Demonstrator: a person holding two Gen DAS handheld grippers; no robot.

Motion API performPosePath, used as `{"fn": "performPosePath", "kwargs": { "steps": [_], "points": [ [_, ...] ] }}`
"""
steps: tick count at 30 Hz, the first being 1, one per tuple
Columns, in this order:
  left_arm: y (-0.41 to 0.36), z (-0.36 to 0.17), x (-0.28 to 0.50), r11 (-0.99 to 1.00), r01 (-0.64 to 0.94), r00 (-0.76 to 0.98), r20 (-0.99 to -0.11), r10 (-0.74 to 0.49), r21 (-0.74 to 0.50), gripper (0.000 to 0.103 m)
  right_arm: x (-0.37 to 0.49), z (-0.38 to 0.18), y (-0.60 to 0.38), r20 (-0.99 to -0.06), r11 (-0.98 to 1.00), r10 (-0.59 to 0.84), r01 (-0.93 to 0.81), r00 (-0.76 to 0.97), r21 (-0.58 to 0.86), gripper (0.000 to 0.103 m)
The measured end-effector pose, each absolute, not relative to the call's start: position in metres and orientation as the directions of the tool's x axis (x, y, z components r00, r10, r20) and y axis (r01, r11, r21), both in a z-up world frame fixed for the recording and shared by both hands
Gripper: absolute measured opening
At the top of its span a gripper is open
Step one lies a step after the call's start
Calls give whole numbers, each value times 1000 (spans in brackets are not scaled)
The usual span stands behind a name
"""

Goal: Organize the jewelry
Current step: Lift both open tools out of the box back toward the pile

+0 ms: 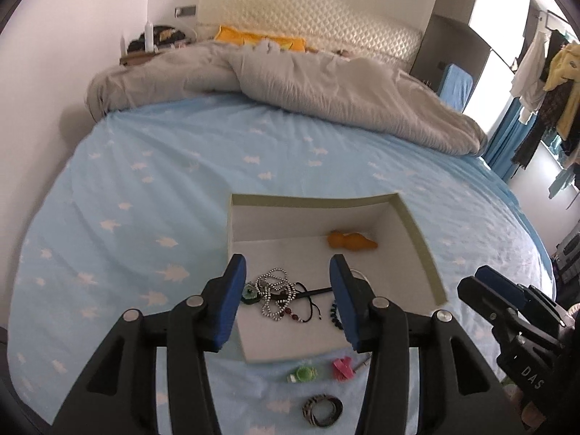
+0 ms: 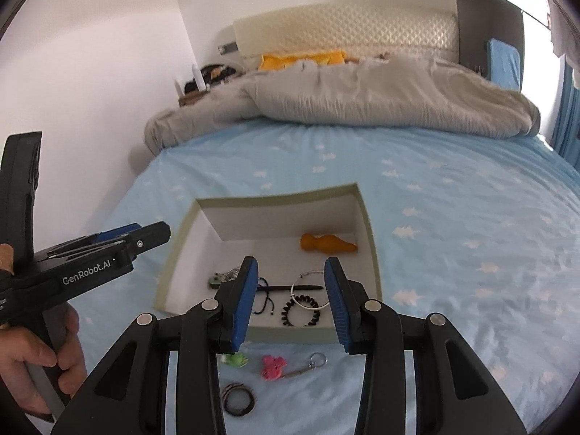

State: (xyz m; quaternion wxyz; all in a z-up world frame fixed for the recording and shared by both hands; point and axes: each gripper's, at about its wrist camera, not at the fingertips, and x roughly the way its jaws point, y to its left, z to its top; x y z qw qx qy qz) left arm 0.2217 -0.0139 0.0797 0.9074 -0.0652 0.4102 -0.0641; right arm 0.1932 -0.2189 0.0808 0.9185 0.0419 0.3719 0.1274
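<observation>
— Bedroom, blue sheet point(image 1: 152, 166), grey duvet point(image 1: 326, 87) bunched at the far end. From the left camera, what do you make out?

— White box point(image 1: 417, 232) on the sheet, near wall missing or too low to see. Inside: an orange piece point(image 1: 349, 241) far right, a bead chain point(image 1: 273, 295) tangled with cords in the near part. Left gripper point(image 1: 288, 306) hovers over that tangle, fingers spread wide, nothing in them. Right gripper point(image 1: 507, 297) is off at the right edge; from here I cannot tell how its fingers stand.

— And outside the box?

— Green charm point(image 1: 303, 374), pink charm point(image 1: 342, 368) and a striped bangle point(image 1: 322, 406) on the sheet, just near of the box.

— Right camera?

— Same box point(image 2: 373, 239). Right gripper point(image 2: 290, 302) spread wide and empty, above a thin ring point(image 2: 308, 288) and black bracelet point(image 2: 301, 313). A keyring point(image 2: 311, 360) lies beside the pink charm point(image 2: 273, 366); bangle point(image 2: 238, 398) nearest. Left gripper point(image 2: 145, 235) comes in from the left.

— So what's next, you reckon?

— Three or four pieces still out. I'd drop onto one, pinch a solid edge, not a cord, lift clear of the rim and set it apart from the tangle.
</observation>
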Motion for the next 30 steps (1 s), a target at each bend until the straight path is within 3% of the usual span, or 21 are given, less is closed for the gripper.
{"fn": "performPosePath", "kwargs": {
  "steps": [13, 30],
  "points": [
    [-19, 131, 120, 982, 105, 733, -655, -183, -157, 49, 94, 123, -231, -591, 959, 281, -204, 757, 195, 36],
    [-17, 126, 31, 988, 87, 777, -611, -148, -130, 49, 10, 115, -244, -552, 963, 269, -214, 789, 164, 36]
  ]
}}
